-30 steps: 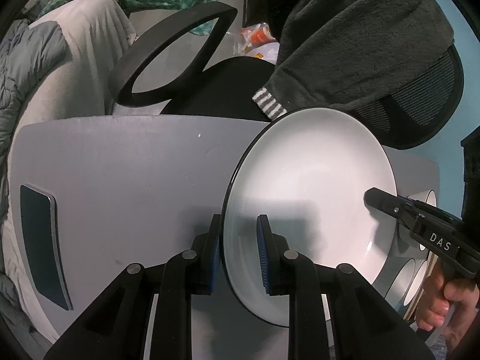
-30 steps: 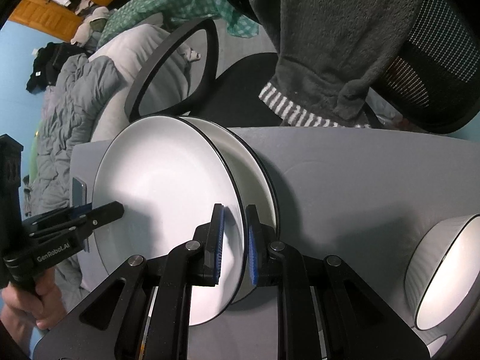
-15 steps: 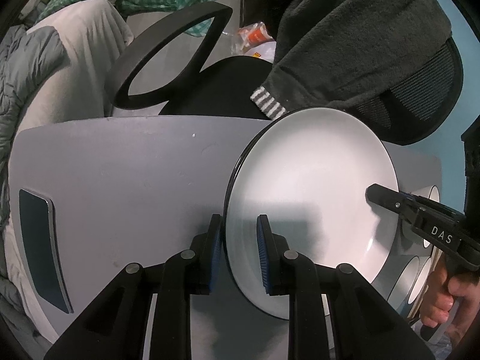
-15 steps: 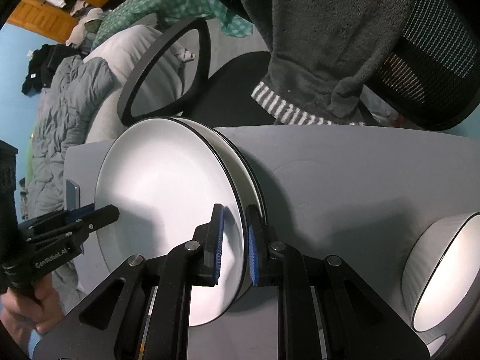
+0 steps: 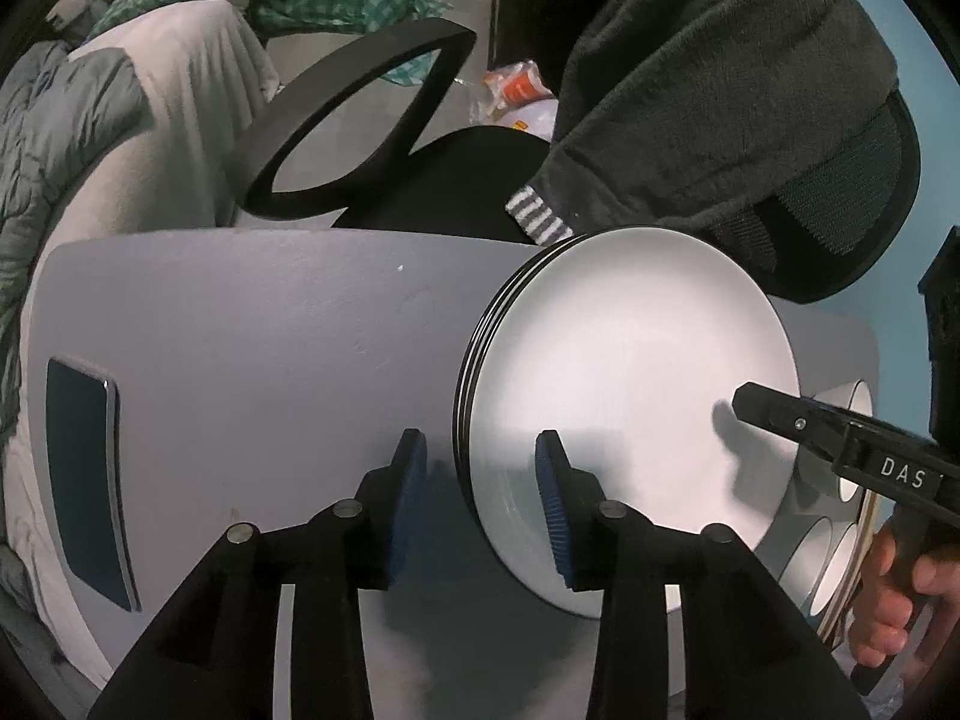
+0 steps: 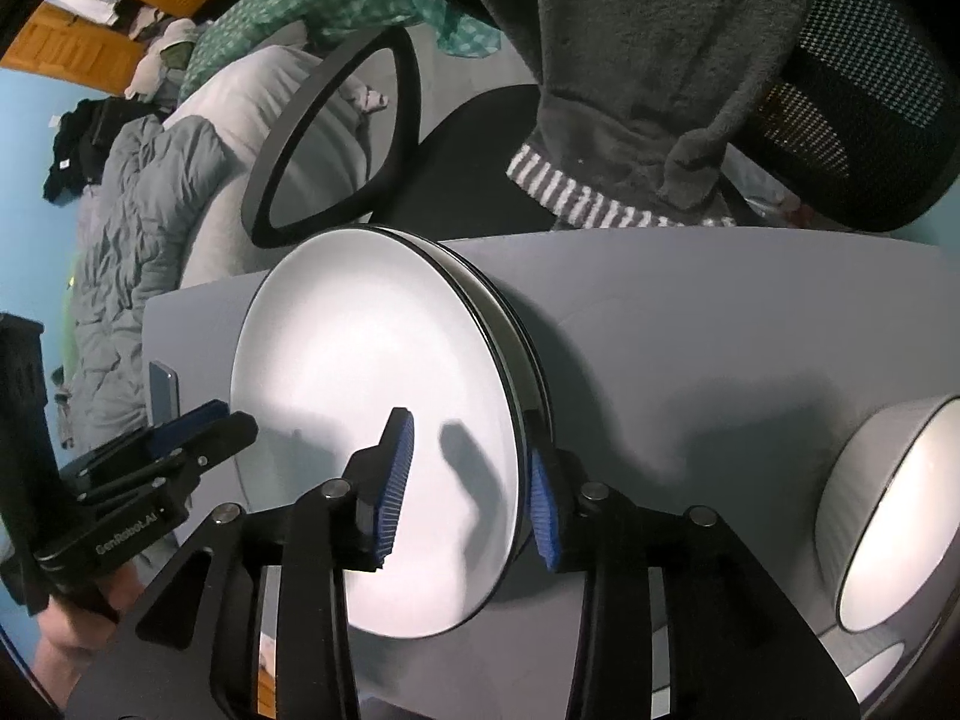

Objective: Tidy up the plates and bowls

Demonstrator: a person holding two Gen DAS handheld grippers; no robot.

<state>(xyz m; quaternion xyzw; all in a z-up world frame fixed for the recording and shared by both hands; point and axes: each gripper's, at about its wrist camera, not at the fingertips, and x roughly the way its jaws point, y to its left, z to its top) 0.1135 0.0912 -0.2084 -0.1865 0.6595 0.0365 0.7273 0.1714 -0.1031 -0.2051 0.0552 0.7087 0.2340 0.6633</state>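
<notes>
The plates [image 5: 630,396] now sit in 1 stack on the grey table [image 5: 270,348]. In the left wrist view the side of the stack shows about 3 dark rims close together, so it looks like 3 plates, but it is hard to be sure. The top plate lies flat on the others and looks lined up with them.

The left tongs [image 5: 483,495] have just been opening. Now they stand partly wide, with 1 blue pad on each side of the near rim of the stack. The pads do not press on it. The right tongs [image 6: 465,480] have just been opening too. They also stand partly wide, with the other side of the rim between the pads and a small gap on both sides. So nothing is held by either pair. My guess is that the top plate has just been let go.

So the plate part looks done, or close to done.

The bowls look like the part that is left. 1 white bowl [image 6: 894,516] with a dark rim sits on the table, well off to the right of the right tongs. In the left wrist view, more white bowls [image 5: 840,546] peek out behind the right tongs and the hand [image 5: 900,600]. I cannot tell how many there are or if they are stacked.
</notes>
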